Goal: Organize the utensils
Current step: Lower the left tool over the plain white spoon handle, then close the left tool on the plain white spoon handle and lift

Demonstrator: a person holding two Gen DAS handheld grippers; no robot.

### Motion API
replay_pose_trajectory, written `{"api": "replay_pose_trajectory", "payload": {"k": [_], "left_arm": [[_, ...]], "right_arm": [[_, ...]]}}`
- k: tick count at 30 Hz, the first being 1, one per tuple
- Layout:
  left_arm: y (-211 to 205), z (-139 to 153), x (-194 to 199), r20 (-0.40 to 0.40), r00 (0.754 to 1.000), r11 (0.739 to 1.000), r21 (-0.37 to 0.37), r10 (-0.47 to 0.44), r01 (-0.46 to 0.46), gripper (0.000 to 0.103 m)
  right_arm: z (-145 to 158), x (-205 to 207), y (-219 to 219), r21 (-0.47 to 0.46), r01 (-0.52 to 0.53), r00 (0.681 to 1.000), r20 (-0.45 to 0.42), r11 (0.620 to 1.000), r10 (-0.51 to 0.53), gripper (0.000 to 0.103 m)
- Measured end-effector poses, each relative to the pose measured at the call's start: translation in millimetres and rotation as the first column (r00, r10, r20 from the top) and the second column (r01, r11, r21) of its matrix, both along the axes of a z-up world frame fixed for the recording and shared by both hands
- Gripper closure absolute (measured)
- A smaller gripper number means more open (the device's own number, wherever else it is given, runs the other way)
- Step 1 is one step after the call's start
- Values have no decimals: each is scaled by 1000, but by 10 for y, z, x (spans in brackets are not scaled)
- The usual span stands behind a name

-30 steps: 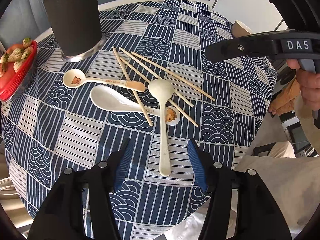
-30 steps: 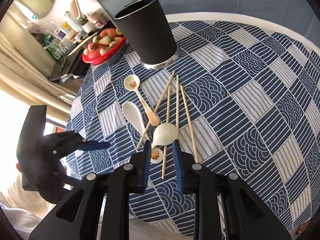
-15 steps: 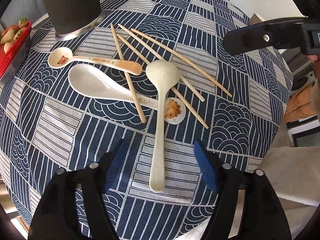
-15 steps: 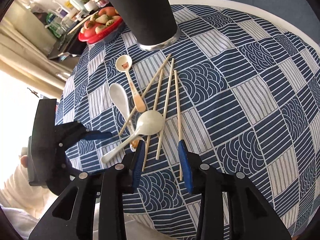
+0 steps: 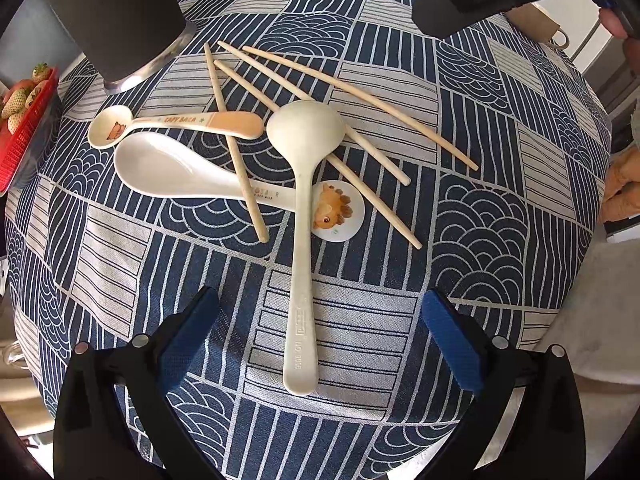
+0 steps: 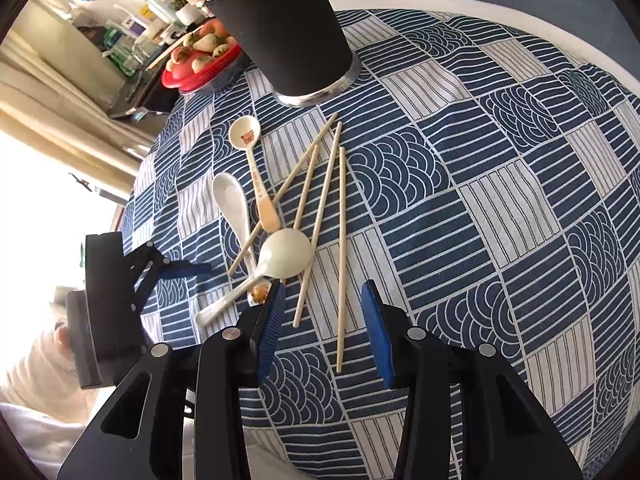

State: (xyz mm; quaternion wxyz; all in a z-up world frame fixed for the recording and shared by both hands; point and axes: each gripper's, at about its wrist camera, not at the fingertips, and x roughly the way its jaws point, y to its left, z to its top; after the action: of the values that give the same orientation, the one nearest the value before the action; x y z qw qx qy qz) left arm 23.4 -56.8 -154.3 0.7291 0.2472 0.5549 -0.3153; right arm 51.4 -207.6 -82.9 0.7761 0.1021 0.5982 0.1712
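Round table [image 6: 460, 0] under a blue-and-white patchwork cloth [image 5: 480, 216]. Left to right in the left wrist view: red strawberry tray [image 5: 24, 128] at the cloth's edge, tall black cup [image 5: 116, 20] upright at the far side, small capybara spoon [image 5: 168, 124], white soup spoon [image 5: 184, 172] with a cartoon disc on its handle end, long cream spoon [image 5: 302, 216] lying over that handle, four chopsticks [image 5: 360, 96] fanned out and partly under the cream spoon's bowl. Room in the right wrist view: cluttered counter and curtains at the left, bright window glare.

Left gripper [image 5: 320, 320] released, jaws spread wide either side of the cream spoon's handle, not touching it. Right gripper [image 6: 324, 320] also released, jaws partly apart over the near ends of two chopsticks, nothing pinched.

Versus a second ago: both grippers sit lower and closer to the cloth; the left gripper's jaws have just been opening and now straddle the spoon handle; the right gripper's jaws have just been opening too, and it has shifted from over the cream spoon to the chopstick ends. Utensils have not moved.
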Motion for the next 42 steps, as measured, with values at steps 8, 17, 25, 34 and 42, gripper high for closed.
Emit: {"api": "replay_pose_trajectory", "payload": {"k": [8,17,25,34,42], "left_arm": [[6,48,49,-9,992,992,8,128,-128,18],[171,147,181,-63,974,976,-9,215,-216,93],[186,296,94,-80,972,972,-65,220,-225,93],[234,470,13,-106,964,958,-129,242,-255,93],[254,528,-43,-130,965,957,-155,226,-245,93]], "right_arm": [[-57,7,-110,30,-27,1000,2,999,27,64],[-112,-19,-149,38,-55,998,7,998,55,64],[-104,-70,-70,78,-72,997,2,994,72,63],[-321,-96,265,254,-77,990,-97,964,105,62],[-580,-67,423,351,-5,978,-193,936,78,62]]}}
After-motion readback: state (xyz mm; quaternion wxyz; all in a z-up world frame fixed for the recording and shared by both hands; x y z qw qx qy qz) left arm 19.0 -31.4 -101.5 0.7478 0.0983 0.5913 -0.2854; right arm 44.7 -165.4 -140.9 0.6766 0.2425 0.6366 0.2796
